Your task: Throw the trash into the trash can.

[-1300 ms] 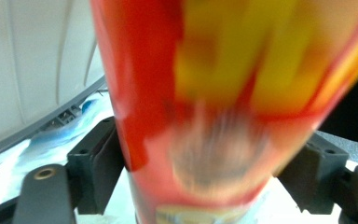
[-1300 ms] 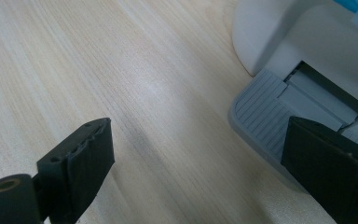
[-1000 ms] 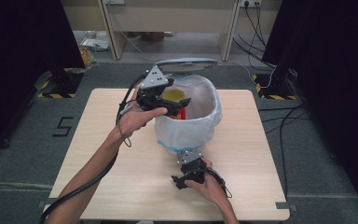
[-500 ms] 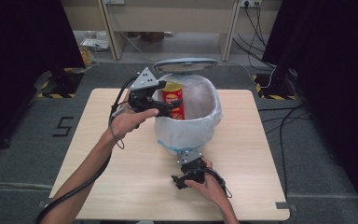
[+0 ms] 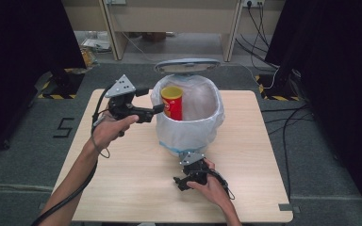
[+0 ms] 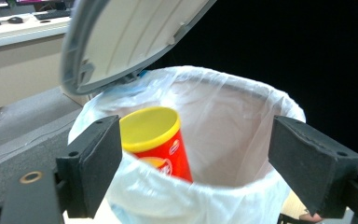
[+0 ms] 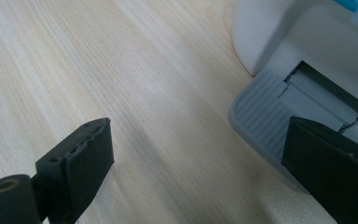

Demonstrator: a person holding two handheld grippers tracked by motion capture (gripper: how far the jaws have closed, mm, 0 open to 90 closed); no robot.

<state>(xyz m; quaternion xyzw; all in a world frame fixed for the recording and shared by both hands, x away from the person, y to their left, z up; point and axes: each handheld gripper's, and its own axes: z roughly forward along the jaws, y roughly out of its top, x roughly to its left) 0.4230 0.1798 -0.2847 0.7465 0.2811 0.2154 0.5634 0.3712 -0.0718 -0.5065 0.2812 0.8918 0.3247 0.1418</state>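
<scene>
Left gripper [image 5: 159, 109], jaws apart, beside lined pedal bin [image 5: 188, 127]; red canister [image 5: 172, 102] inside. Right gripper [image 5: 188, 176], also apart, should release the pedal [image 7: 270, 116] gently.

Glossy red can [image 6: 161, 149] with smooth yellow lid, thin crinkled plastic liner [image 6: 223, 191], ribbed grey plastic pedal [image 7: 270, 119] beside matt fingers [image 7: 81, 161], pale wood-grain desk [image 7: 121, 70].
</scene>
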